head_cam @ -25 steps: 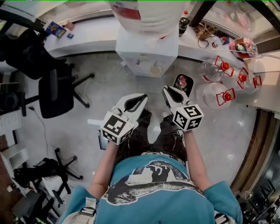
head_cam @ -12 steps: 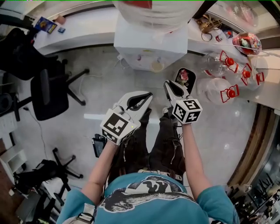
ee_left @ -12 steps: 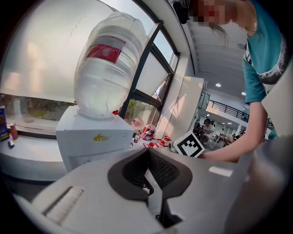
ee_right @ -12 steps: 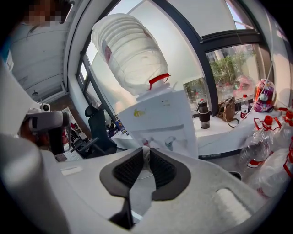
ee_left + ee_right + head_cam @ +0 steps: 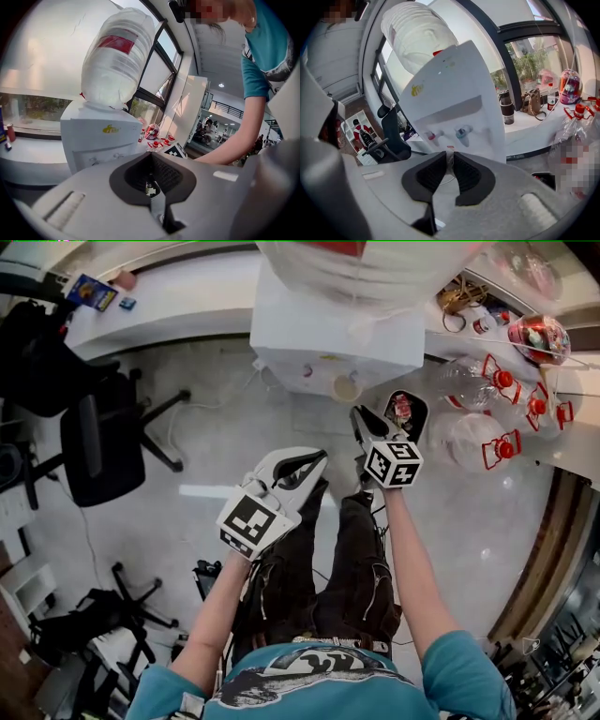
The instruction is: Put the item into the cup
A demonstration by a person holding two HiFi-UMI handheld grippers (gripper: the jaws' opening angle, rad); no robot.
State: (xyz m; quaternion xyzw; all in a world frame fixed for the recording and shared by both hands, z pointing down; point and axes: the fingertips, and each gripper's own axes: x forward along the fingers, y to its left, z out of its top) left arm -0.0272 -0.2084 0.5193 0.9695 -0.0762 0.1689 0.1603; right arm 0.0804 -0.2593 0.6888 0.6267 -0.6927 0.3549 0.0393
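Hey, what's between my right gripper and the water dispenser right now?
In the head view, bare grey floor, plus a round pale cup-like thing at the front of the water dispenser. The right gripper stands apart from both.

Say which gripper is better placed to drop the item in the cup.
Right. The right gripper pinches the thin item and points at the dispenser, nearest the cup; the left gripper sits farther back.

A: How many grippers?
B: Two: a left gripper (image 5: pixel 320 461) and a right gripper (image 5: pixel 357 412). One white strip (image 5: pixel 449 155), too.
A: And the rest?
B: One water dispenser (image 5: pixel 101 140), one big bottle (image 5: pixel 117 61), two taps (image 5: pixel 430 136) (image 5: pixel 461 131), three red-capped jugs (image 5: pixel 497 379) (image 5: pixel 502 442) (image 5: pixel 536 406) that I can count.
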